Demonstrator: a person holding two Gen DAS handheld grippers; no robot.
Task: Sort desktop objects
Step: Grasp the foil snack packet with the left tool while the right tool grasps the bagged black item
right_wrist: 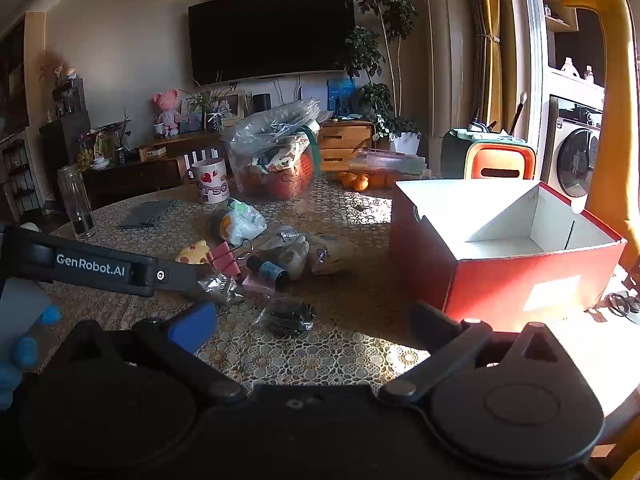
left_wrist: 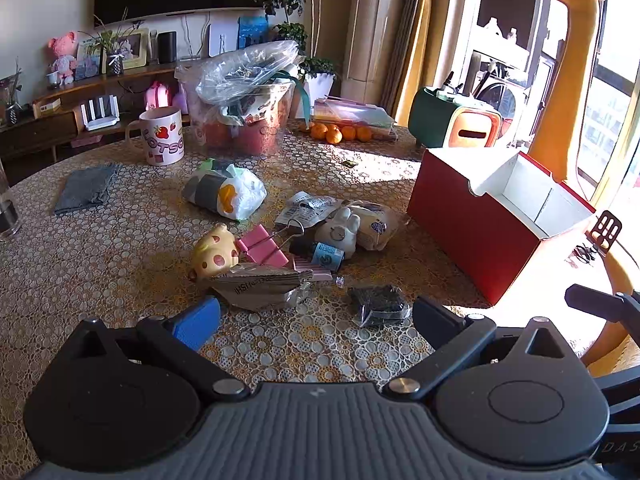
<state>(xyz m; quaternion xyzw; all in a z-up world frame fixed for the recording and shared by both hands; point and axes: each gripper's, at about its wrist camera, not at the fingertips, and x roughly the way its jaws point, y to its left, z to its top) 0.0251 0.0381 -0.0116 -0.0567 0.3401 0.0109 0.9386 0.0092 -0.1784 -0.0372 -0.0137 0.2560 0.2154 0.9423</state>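
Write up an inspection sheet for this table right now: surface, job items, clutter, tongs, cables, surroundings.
Surface: round table under a lace-patterned cover, part sunlit.
Job's things: red box, open and empty; loose pile beside it holds a pink binder clip, white rabbit figure, small dark bottle, black packet.
Clutter: strawberry mug, plastic tub with bag, oranges, grey cloth.
Tongs: left tongs open, holding nothing; right tongs open, holding nothing.
Cables: nothing seen on the table.
Surroundings: television, yellow giraffe, washing machine.
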